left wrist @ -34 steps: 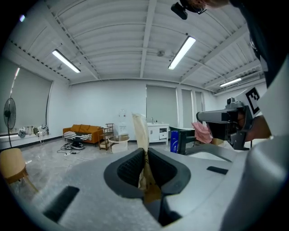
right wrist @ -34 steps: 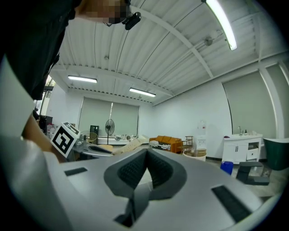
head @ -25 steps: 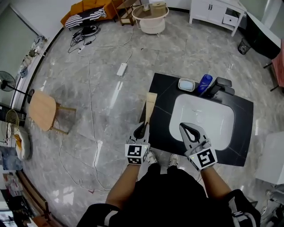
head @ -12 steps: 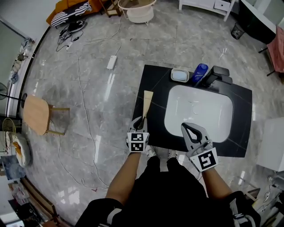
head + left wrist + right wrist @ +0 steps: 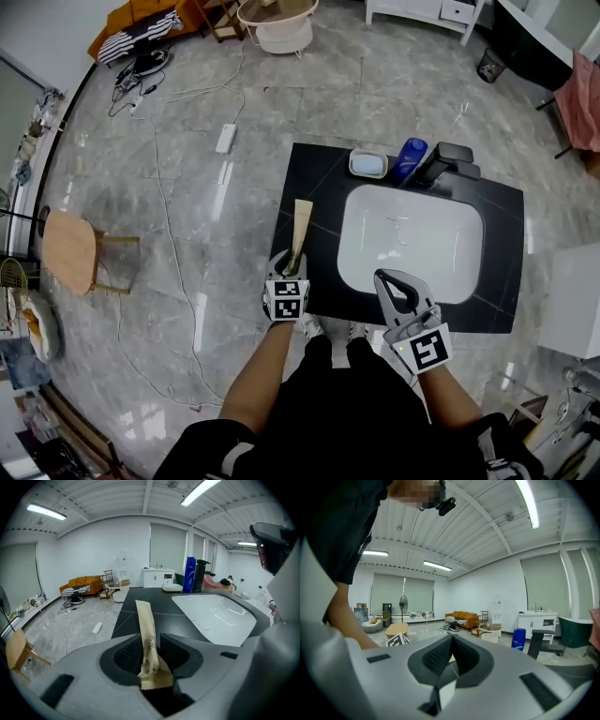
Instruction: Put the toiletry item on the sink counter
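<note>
Head view: black sink counter (image 5: 309, 169) with a white basin (image 5: 412, 234) set into it. A beige toiletry sachet (image 5: 301, 225) sat on the bare counter strip at 9 o'clock of the basin, lengthwise from the near edge toward the far one, well clear of the basin rim. Left gripper (image 5: 292, 266) was at the near end of the sachet, by the counter's front-left edge. In the left gripper view its jaws were opening. The sachet's crimped near end stood between the ribbed pads (image 5: 125, 657) with a gap showing on either side, so the pads were no longer pressing on it. The far end of the sachet pointed out over the dark counter top; whether the near end had fully settled on the surface could not be told. Right gripper (image 5: 382, 277) hung over the basin's near rim at about 7 o'clock. In the right gripper view its jaws were together at the tips, with nothing between them. Along the far edge of the counter stood a soap dish (image 5: 367, 165) at 11 o'clock of the basin, a blue bottle (image 5: 408, 159) at 12 o'clock just beside it, and a black faucet (image 5: 448, 161) at 1 o'clock. A round wooden stool (image 5: 70, 251) stood on the marble floor at 9 o'clock, well apart from the counter.
</note>
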Demonstrator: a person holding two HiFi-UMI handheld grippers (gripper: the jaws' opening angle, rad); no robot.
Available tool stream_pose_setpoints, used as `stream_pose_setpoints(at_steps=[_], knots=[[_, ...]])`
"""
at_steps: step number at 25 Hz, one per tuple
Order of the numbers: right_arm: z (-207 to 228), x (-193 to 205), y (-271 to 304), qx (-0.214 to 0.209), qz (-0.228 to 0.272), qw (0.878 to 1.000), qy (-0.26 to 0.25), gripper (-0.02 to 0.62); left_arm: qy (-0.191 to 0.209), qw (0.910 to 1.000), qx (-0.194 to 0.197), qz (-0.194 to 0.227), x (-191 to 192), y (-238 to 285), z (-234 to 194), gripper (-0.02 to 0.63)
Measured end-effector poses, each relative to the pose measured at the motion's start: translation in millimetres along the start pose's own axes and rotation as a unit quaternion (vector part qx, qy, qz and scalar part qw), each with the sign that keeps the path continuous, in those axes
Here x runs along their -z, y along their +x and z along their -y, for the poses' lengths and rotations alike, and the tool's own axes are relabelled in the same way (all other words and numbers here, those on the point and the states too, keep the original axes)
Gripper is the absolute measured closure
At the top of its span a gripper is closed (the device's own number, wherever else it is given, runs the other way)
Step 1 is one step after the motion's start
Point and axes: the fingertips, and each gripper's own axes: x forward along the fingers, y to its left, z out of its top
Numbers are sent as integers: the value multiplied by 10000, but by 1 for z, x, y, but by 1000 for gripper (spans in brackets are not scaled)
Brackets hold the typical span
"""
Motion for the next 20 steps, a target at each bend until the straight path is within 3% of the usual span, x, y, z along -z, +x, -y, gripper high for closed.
stream_pose_setpoints(at_steps=[4, 9, 16, 20], knots=[[-3, -1, 3, -17, 19, 10000, 4, 589, 113, 9988, -38, 475, -29, -22, 1, 398], [-7, -8, 10, -27, 215, 9997, -131, 589, 294, 9914, -104, 1270, -78, -76, 7, 402], [-24, -31, 21, -67, 347, 9992, -179, 591, 442, 9783, -294, 2001, -123, -154, 3, 470], [-29, -38, 21, -120, 380, 9988, -292, 591, 400, 9661, -353, 2527, -134, -189, 4, 564]])
